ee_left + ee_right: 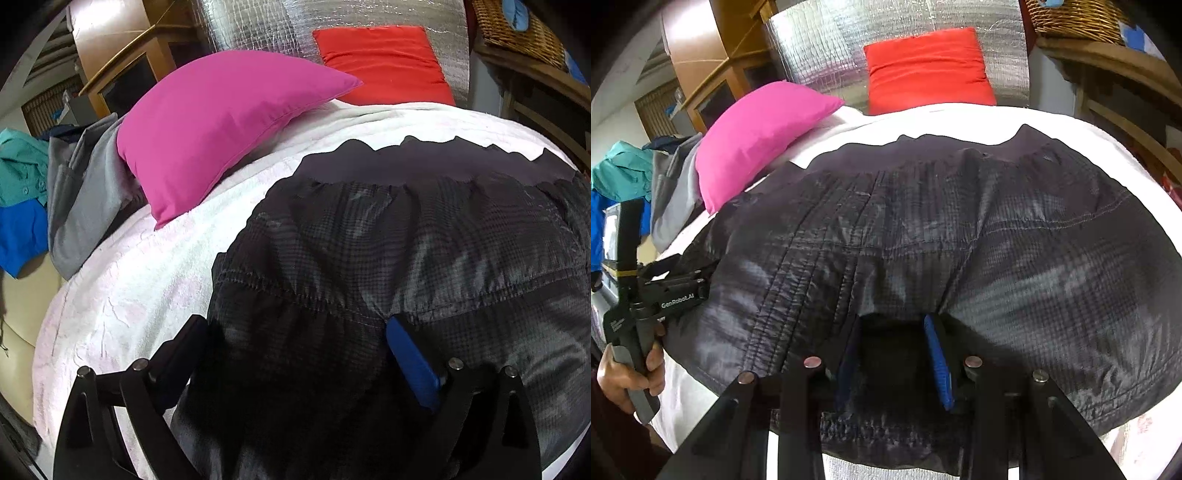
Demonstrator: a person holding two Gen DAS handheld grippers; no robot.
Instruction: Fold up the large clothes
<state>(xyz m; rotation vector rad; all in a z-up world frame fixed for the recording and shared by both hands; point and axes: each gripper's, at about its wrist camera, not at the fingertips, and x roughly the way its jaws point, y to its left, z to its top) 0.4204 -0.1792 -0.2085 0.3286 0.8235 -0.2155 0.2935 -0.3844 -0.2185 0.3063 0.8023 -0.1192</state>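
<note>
Dark grey quilted fabric with a fine check fills most of what we see: a large padded jacket lies spread across a bed covered by a white textured bedspread, its black ribbed hem toward the far end. We hold the left claw at the jacket's near left edge with its jaws standing wide; the blue pad of one finger rests on the fabric while the other finger sits just off the jacket's edge over the bedspread, so the pads do not press on anything. In the right wrist view the left claw's black body shows at the left, gripped by a hand. We have the right claw at the near edge of the jacket, jaws partly drawn in with a dark fold of fabric between its blue pads; we cannot tell whether the pads are pressing on it. A pink pillow lies on the far left of the bed, and a red pillow leans against a silver foil panel behind. Off the bed's left side a heap of other clothes in grey, teal and blue is piled. A wicker basket sits on a wooden shelf at the upper right.
</note>
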